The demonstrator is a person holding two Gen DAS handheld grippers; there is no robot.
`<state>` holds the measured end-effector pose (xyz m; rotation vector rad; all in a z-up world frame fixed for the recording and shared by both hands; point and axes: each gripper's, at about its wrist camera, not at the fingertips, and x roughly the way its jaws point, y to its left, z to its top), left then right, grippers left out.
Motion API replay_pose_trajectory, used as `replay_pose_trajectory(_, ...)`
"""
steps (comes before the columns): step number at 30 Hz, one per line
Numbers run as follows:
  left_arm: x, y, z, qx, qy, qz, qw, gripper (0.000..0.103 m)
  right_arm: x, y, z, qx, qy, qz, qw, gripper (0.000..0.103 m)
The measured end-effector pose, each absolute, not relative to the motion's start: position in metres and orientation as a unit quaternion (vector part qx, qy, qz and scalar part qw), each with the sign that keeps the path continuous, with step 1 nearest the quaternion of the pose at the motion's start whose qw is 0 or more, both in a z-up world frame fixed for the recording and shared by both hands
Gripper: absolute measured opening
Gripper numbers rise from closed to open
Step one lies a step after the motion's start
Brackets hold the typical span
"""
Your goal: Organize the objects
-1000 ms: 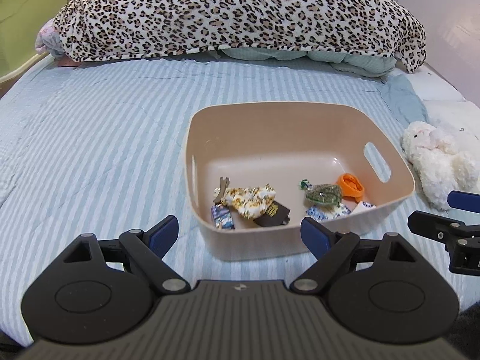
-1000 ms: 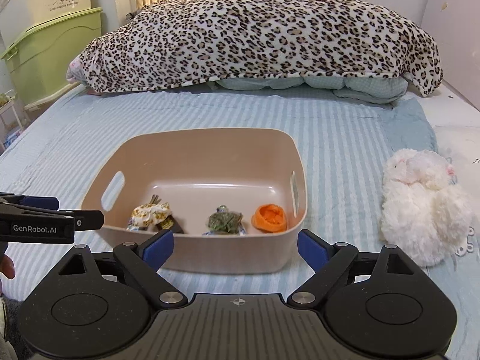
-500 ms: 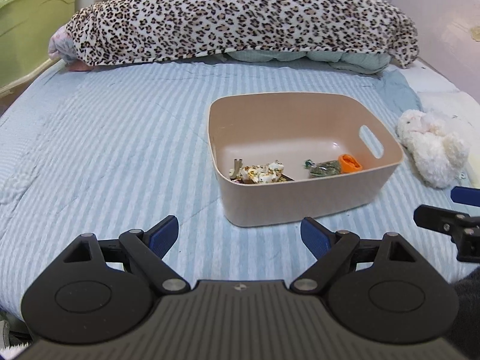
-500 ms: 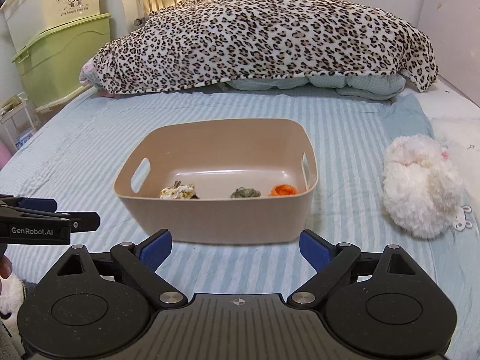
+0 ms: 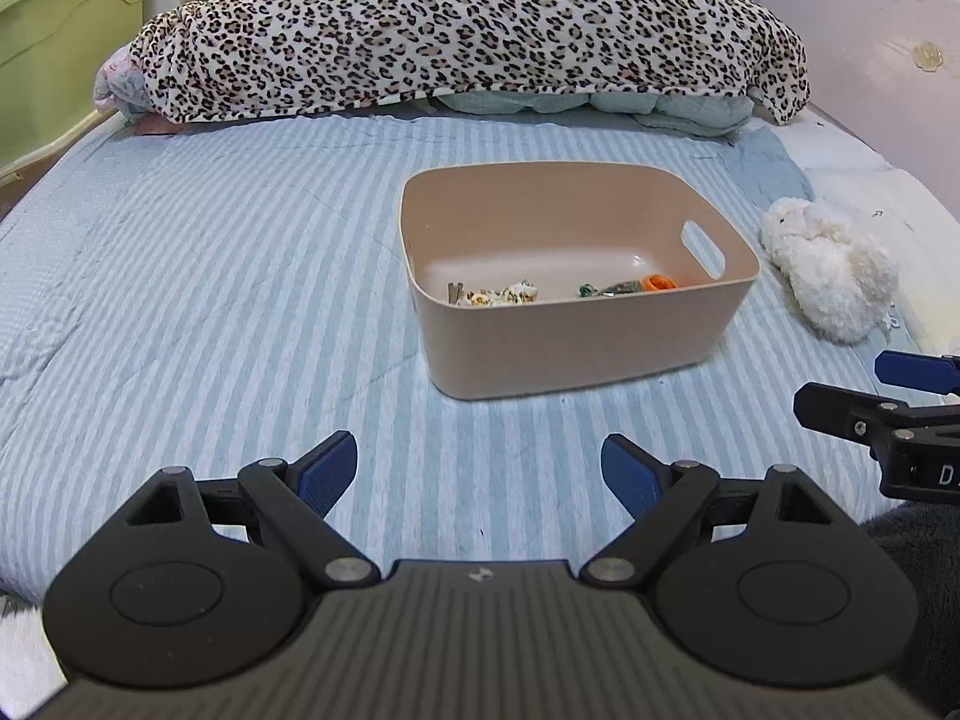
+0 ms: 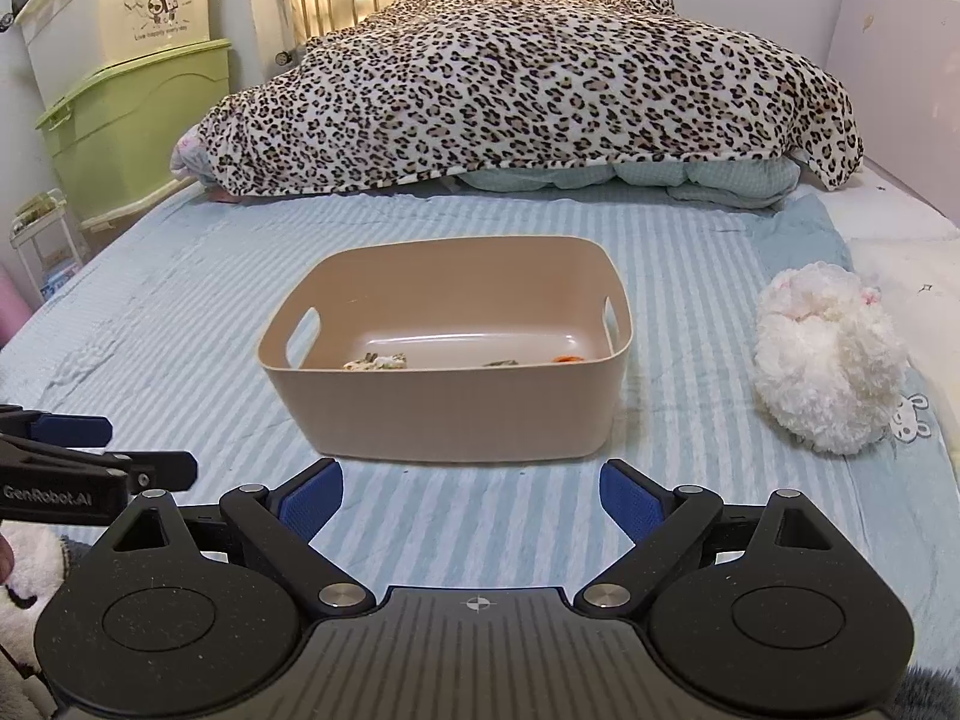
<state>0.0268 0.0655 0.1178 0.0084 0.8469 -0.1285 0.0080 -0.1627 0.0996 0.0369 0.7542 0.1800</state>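
1. Left gripper [image 5: 479, 468] and right gripper [image 6: 471, 492]: fingers spread, holding nothing, at lower frame.
2. Bin [image 6: 447, 414] sits centre frame.
3. Plush toy [image 6: 831, 366] lies right of the bin on the bed [image 6: 180, 312]; the right gripper looks nearer.

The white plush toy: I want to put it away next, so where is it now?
The white plush toy lies on the striped bedsheet, to the right of the beige bin in both wrist views and apart from it, outside the bin.
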Motion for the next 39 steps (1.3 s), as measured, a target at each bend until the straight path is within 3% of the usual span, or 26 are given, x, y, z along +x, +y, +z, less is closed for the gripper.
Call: replay_pose_trajectory(39, -0.038, 0.056, 0.141, 0.018, 0.384, -0.071, 0.921, 0.089, -0.056, -0.169, 0.114, 0.043, 0.381, 0.092, 0.919, 0.099)
